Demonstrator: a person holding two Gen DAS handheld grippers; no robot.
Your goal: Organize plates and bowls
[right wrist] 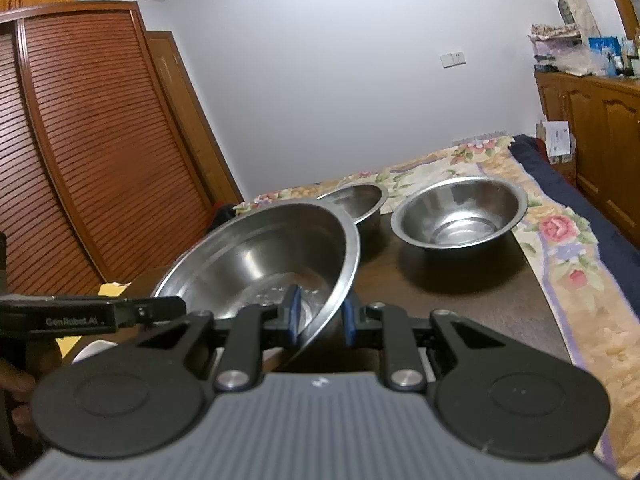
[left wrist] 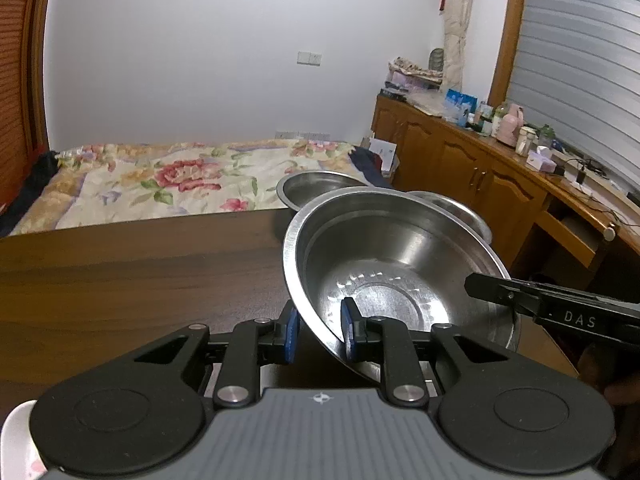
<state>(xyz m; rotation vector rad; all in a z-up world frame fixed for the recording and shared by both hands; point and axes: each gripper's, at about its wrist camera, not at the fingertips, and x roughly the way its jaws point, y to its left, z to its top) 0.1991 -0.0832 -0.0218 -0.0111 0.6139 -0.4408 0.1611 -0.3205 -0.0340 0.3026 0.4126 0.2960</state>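
Note:
A large steel bowl (left wrist: 400,272) hangs tilted over the dark wooden table (left wrist: 120,280). My left gripper (left wrist: 320,322) is shut on its near rim, one blue pad inside and one outside. My right gripper (right wrist: 320,314) grips the opposite rim (right wrist: 344,280) the same way, and its black finger (left wrist: 492,290) shows at the bowl's right edge in the left wrist view. The left gripper's finger (right wrist: 160,308) shows at the left of the right wrist view. Behind the bowl, a small steel bowl (right wrist: 356,200) and a medium steel bowl (right wrist: 460,216) stand upright on the table.
A white dish with pink marks (left wrist: 20,440) sits at the near left edge. A bed with a floral cover (left wrist: 160,184) lies just past the table's far edge. Wooden cabinets (left wrist: 480,168) run along the right, and a louvred wardrobe (right wrist: 80,160) stands on the left.

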